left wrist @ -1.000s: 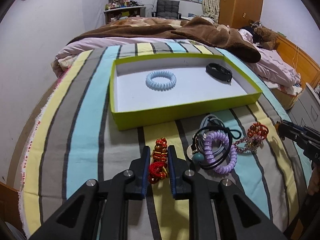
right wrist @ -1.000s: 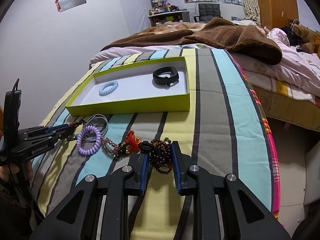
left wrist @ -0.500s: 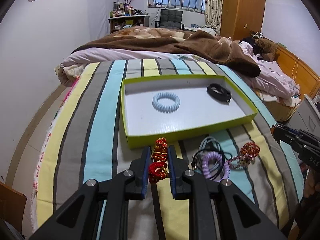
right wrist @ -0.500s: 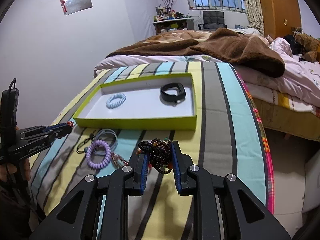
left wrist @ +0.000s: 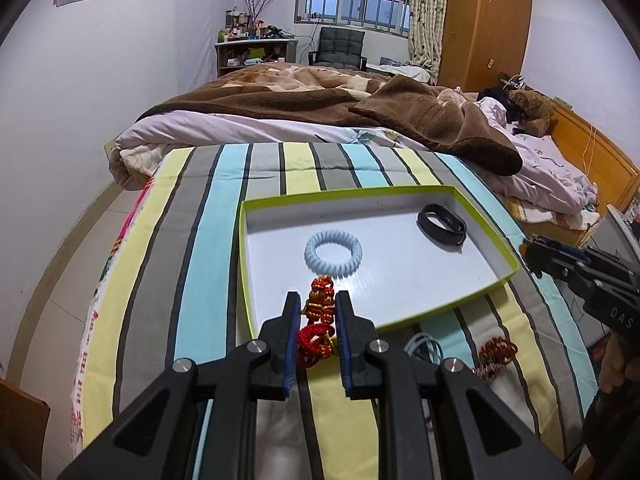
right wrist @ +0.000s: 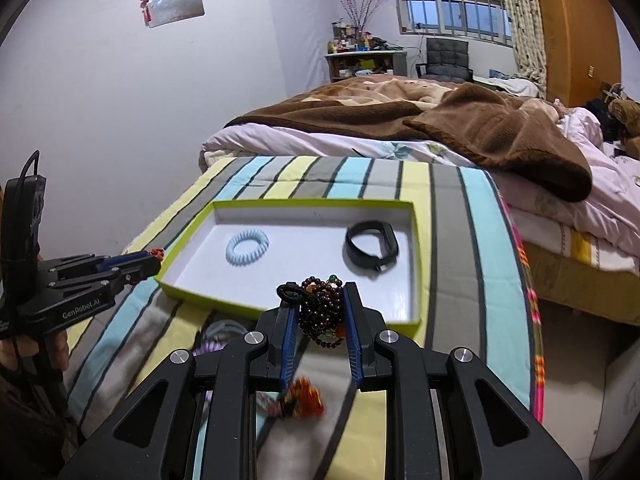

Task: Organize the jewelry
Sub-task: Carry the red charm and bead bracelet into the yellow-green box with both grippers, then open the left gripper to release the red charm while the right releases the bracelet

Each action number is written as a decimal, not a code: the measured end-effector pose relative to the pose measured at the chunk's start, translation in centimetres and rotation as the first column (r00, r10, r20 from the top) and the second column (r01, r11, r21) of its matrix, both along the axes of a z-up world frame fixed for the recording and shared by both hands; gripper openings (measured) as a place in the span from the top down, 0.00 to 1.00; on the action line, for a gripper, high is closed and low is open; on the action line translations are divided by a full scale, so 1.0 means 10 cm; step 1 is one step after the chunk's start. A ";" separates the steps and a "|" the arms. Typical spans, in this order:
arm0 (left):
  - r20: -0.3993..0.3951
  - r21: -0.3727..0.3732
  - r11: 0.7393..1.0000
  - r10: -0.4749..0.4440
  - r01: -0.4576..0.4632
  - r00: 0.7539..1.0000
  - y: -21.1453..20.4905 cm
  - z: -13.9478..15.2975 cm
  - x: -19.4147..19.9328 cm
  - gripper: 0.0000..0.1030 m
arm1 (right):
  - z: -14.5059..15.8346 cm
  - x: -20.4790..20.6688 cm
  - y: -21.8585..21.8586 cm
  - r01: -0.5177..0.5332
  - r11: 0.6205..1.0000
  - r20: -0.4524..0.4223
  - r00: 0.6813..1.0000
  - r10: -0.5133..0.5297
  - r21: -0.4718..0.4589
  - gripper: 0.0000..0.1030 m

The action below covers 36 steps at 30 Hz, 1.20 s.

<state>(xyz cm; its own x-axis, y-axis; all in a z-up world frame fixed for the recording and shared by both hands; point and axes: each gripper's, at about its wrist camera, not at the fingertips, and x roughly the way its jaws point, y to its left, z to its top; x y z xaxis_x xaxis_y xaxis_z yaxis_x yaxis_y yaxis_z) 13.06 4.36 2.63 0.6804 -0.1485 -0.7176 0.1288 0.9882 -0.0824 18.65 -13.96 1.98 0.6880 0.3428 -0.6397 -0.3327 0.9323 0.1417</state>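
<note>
Both bracelets have been lifted off the bed and carried over the near edge of the green tray. A red knotted bracelet is pinched by the left tool, and a dark bead bracelet by the right tool.

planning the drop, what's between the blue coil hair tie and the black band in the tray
Nothing: in the right wrist view only bare white tray floor separates the blue coil hair tie from the black band.
</note>
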 end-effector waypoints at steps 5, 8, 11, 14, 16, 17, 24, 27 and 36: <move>-0.007 0.003 1.000 -0.001 0.001 1.000 0.01 -0.01 0.17 0.83 | 0.04 0.31 0.13 -0.023 1.000 -0.005 1.000 0.023 -0.016 0.78; -0.010 0.009 1.000 0.003 -0.003 1.000 0.04 -0.03 0.27 0.83 | 0.02 0.47 0.21 -0.031 0.999 -0.008 1.000 0.030 -0.035 0.78; -0.015 0.002 1.000 0.014 -0.014 1.000 0.07 -0.06 0.39 0.83 | -0.03 0.66 0.27 -0.039 0.998 -0.027 0.999 0.037 -0.053 0.78; -0.026 0.000 1.000 0.017 -0.017 0.999 0.09 -0.11 0.49 0.83 | -0.09 0.80 0.32 -0.045 0.997 -0.047 0.998 0.042 -0.064 0.78; -0.037 -0.002 1.000 0.018 -0.018 0.999 0.09 -0.15 0.54 0.83 | -0.15 0.91 0.36 -0.052 0.996 -0.062 0.997 0.048 -0.070 0.78; -0.042 -0.003 1.000 0.015 -0.015 0.999 0.09 -0.17 0.57 0.83 | -0.18 0.95 0.37 -0.057 0.996 -0.071 0.996 0.051 -0.074 0.78; -0.072 0.021 1.000 0.009 -0.008 0.997 0.05 -0.34 0.65 0.82 | -0.41 1.24 0.48 -0.072 0.994 -0.145 0.988 0.060 -0.084 0.78; -0.087 0.017 1.000 0.012 -0.011 0.996 0.06 -0.39 0.68 0.82 | -0.46 1.31 0.52 -0.081 0.992 -0.158 0.985 0.065 -0.092 0.78; -0.096 0.029 0.999 0.019 -0.017 0.995 0.06 -0.44 0.71 0.82 | -0.55 1.44 0.62 -0.091 0.986 -0.179 0.982 0.065 -0.143 0.78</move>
